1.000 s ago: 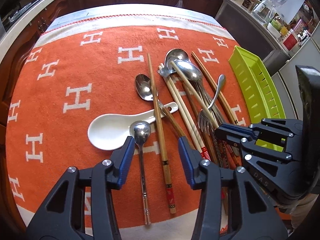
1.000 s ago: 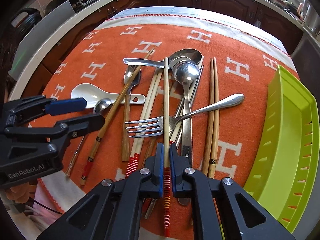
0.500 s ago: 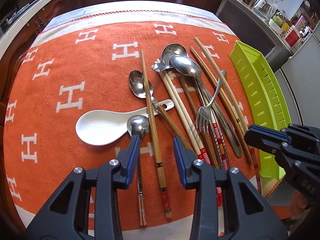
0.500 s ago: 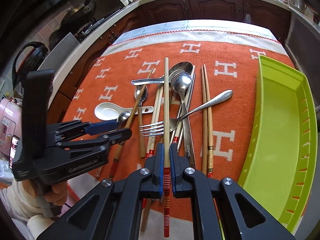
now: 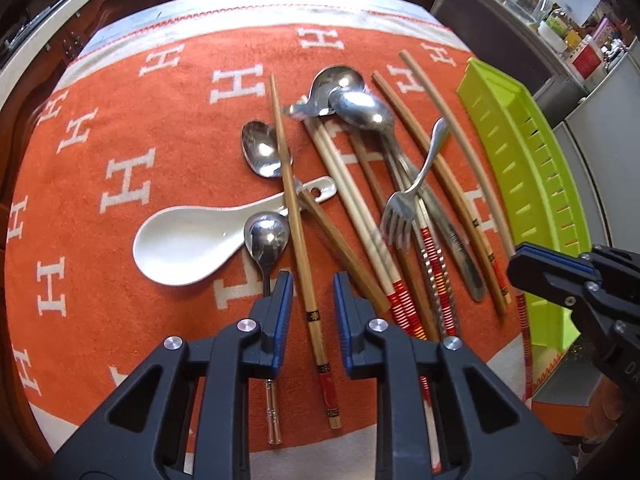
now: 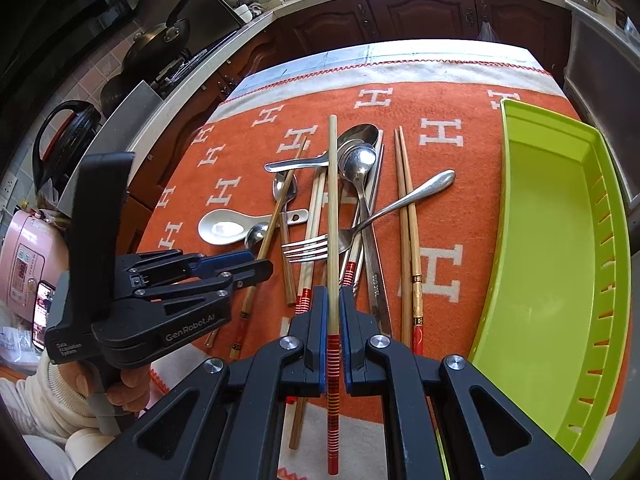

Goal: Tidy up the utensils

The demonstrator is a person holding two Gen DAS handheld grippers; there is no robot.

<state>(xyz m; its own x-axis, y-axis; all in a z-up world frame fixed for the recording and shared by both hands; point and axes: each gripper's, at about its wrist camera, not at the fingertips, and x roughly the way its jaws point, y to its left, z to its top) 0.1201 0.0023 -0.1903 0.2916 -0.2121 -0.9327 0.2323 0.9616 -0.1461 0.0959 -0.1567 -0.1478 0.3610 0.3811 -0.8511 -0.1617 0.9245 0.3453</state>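
The right gripper (image 6: 331,336) has its jaws pinching a pale bamboo chopstick (image 6: 332,208) with a red, yellow-ringed handle end. In the right wrist view the stick runs straight up the middle of the frame, its plain tip reaching the upper centre and its red end poking out below the blue pads at the bottom.

The left gripper (image 5: 313,308) points down at the heap of utensils, its jaws closing around a brown wooden chopstick (image 5: 298,224) with dark bands and a red end. That stick lies between the blue pads (image 5: 280,304), with a gap still visible on each side. It slants from the upper centre of the left wrist view down to the lower centre.

Just left of it lies a small steel spoon (image 5: 267,238), whose bowl rests on the edge of a white ceramic soup spoon (image 5: 188,246) at the centre left. A second steel spoon (image 5: 262,154) sits above, with the brown stick crossing its right edge. To the right of centre, a steel fork (image 5: 404,208) lies tines-down over red-ringed pale chopsticks (image 5: 360,220), and two large spoons (image 5: 352,100) overlap at the upper centre.

Everything rests on an orange blanket (image 5: 120,128) patterned with white H letters. A lime-green slotted tray (image 6: 560,248) fills the right side of the right wrist view.
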